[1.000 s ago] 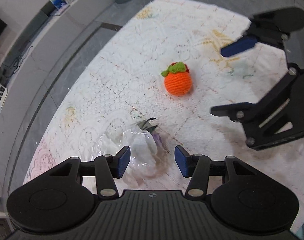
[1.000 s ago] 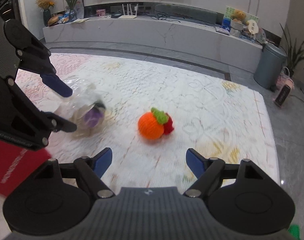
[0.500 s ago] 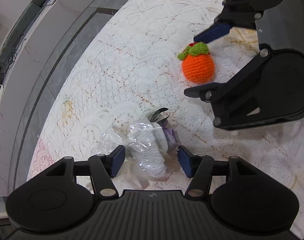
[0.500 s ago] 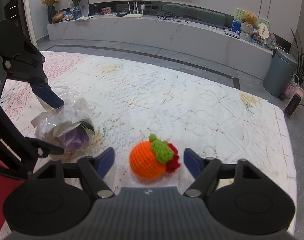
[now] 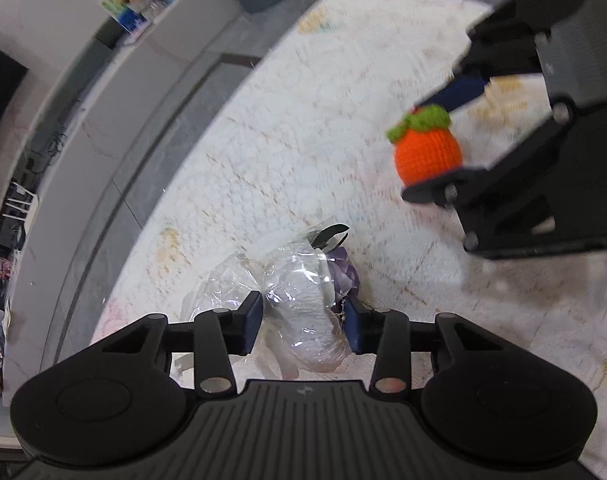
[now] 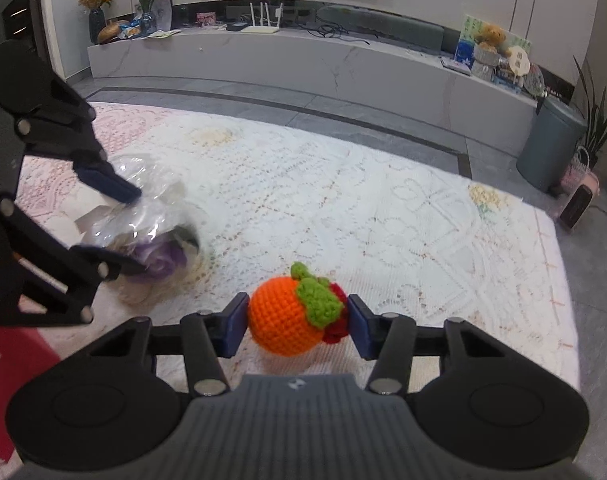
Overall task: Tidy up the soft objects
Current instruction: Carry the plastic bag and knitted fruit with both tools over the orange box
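Observation:
An orange crocheted fruit (image 6: 287, 320) with a green and red top sits between the blue pads of my right gripper (image 6: 297, 326), which is shut on it just above the white lace cloth (image 6: 343, 208). It also shows in the left wrist view (image 5: 427, 152). A clear plastic-wrapped purple soft flower (image 5: 307, 292) lies between the pads of my left gripper (image 5: 303, 320), which is shut on the wrapping. The bundle also shows in the right wrist view (image 6: 155, 232), with the left gripper (image 6: 119, 224) around it.
A red box (image 6: 7, 364) lies at the near left. A long white low cabinet (image 6: 303, 64) runs along the back with plants, a router and toys on it. A grey bin (image 6: 547, 140) stands at the right beyond the cloth's edge.
Both grippers moved forward and closed: the right one onto the orange fruit, the left one onto the wrapped flower bundle.

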A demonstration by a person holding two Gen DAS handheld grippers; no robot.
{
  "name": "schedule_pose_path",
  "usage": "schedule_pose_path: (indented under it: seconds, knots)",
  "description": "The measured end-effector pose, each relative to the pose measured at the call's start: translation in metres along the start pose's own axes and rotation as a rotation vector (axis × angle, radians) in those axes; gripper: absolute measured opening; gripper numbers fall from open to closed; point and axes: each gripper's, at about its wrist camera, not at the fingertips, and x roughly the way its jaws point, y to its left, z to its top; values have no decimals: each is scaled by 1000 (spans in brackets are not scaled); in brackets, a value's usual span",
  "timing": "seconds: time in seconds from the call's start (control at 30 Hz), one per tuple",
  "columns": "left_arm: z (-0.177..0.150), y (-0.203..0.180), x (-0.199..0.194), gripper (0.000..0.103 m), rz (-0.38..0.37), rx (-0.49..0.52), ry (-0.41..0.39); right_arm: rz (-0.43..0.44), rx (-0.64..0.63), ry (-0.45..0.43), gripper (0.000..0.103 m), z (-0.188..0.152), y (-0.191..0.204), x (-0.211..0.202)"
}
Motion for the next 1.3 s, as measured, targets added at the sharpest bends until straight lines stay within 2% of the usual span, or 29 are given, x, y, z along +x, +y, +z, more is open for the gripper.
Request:
schedule_pose_path:
  seconds: [0.23, 0.4, 0.63, 0.87, 1.0, 1.13, 1.3]
  knots:
    - [-3, 5, -66, 47, 14, -50, -138, -21, -23, -12, 52, 1, 12, -41]
    - [-18, 0, -119, 47, 24, -87, -230, -24, -14, -45, 52, -2, 23, -84]
    - [-60, -11, -190, 47, 31, -157, -358, -24, -20, -124, 52, -9, 54, -155]
    - [-122, -10, -242, 47, 69, -244, -454, 32, -13, -213, 52, -20, 103, -219]
    - [-158, 2, -260, 47, 119, -300, -468, 88, -16, -251, 52, -26, 137, -243]
    - [-193, 19, -268, 47, 155, -383, -442, 150, -14, -275, 52, -27, 173, -254]
    - [-239, 43, -267, 47, 143, -509, -383, 244, -19, -263, 52, -22, 227, -251]
